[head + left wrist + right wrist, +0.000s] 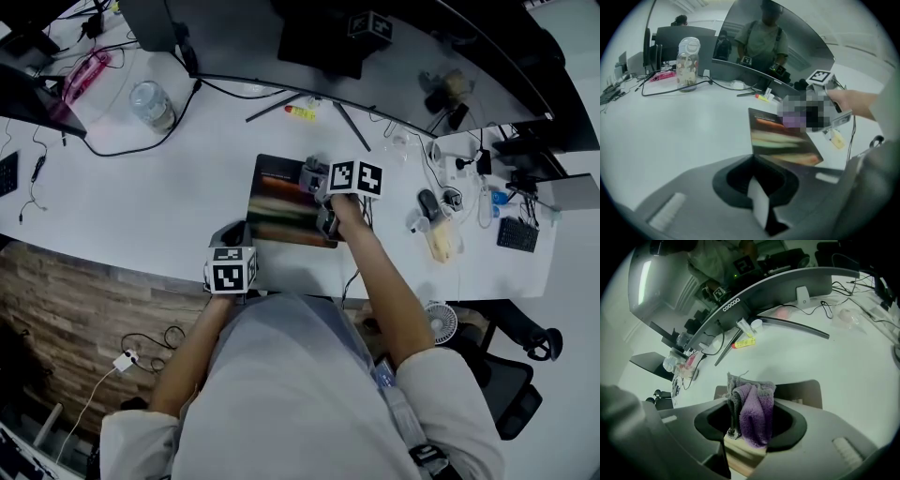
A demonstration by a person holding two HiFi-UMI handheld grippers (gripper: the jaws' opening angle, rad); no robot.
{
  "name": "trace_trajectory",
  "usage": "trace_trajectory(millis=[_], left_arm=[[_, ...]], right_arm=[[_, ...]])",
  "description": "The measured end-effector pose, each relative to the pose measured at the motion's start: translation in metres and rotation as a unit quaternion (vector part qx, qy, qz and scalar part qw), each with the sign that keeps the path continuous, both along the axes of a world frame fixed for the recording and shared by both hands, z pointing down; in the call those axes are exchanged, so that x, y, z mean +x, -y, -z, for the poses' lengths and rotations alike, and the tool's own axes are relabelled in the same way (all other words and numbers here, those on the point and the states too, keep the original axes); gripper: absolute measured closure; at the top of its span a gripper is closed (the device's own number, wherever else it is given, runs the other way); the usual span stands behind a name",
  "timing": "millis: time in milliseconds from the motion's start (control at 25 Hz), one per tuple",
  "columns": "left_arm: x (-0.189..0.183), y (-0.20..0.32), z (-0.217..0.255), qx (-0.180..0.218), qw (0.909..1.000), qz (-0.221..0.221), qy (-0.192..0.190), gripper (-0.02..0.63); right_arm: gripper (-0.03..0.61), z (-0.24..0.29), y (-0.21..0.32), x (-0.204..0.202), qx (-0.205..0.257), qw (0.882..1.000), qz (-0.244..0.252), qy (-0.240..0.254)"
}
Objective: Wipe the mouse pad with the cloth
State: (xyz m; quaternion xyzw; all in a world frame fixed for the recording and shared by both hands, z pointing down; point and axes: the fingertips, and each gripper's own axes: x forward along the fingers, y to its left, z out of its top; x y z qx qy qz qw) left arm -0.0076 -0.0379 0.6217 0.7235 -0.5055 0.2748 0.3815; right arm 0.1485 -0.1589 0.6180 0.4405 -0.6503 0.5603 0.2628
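The mouse pad (286, 206), dark with blurred coloured stripes, lies flat on the white desk (141, 202). My right gripper (317, 184) hovers over the pad's far right part, shut on a bunched purple and grey cloth (757, 411). In the right gripper view the cloth fills the jaws, and the pad (806, 391) shows just behind it. My left gripper (232, 234) is at the pad's near left corner. In the left gripper view its jaws look closed, with the pad's corner (780, 140) right in front of them. I cannot tell whether they touch the pad.
A curved monitor (740, 296) with its V-shaped stand (309, 103) is behind the pad, and a yellow tube (300, 112) lies by the stand. A clear bottle (150, 105) stands far left. Cables and small gadgets (441, 220) crowd the right. The desk's near edge runs just behind my left gripper.
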Motion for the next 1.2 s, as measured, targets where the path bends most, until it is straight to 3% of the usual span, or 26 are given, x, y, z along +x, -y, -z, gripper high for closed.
trace_trajectory(millis=[1200], left_arm=[[0.001, 0.000, 0.002, -0.009, 0.9998, 0.015, -0.011, 0.614]], right_arm=[[0.374, -0.003, -0.018, 0.091, -0.017, 0.999, -0.047, -0.011]])
